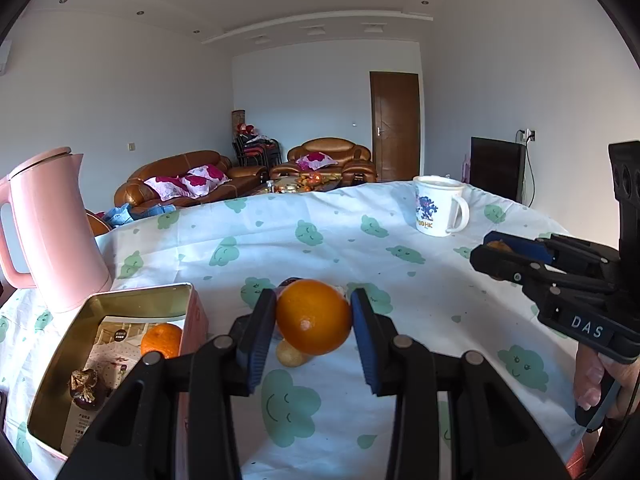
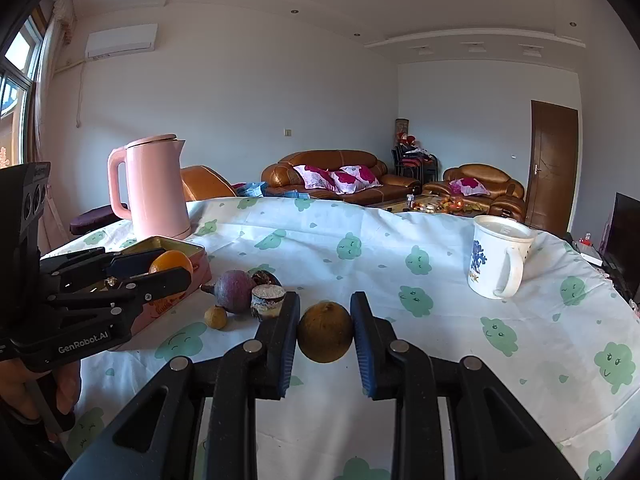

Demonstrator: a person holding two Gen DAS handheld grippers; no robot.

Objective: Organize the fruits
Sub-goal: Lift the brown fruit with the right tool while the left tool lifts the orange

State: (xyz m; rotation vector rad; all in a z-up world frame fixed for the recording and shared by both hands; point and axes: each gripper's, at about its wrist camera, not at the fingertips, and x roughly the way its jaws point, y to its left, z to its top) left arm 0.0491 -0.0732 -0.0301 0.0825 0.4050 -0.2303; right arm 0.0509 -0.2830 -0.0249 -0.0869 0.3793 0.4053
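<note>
In the left wrist view my left gripper [image 1: 313, 304] is shut on a large orange [image 1: 314, 320], held just right of an open gold tin [image 1: 120, 300]. Inside the tin lie a second orange [image 1: 160, 340] and a dark wrinkled fruit [image 1: 86, 390]. My right gripper [image 2: 325, 312] is shut on a round brown fruit [image 2: 325, 334] over the tablecloth. On the cloth between the two grippers sit a purple fruit [image 2: 236, 290], a cut half fruit [image 2: 267, 300] and a small tan fruit [image 2: 216, 317].
A pink kettle [image 2: 156, 188] stands behind the tin at the table's left. A white mug [image 2: 496, 260] stands at the far right. The cloud-print tablecloth [image 2: 400, 240] covers the round table, whose edge curves away behind. A hand holds each gripper handle.
</note>
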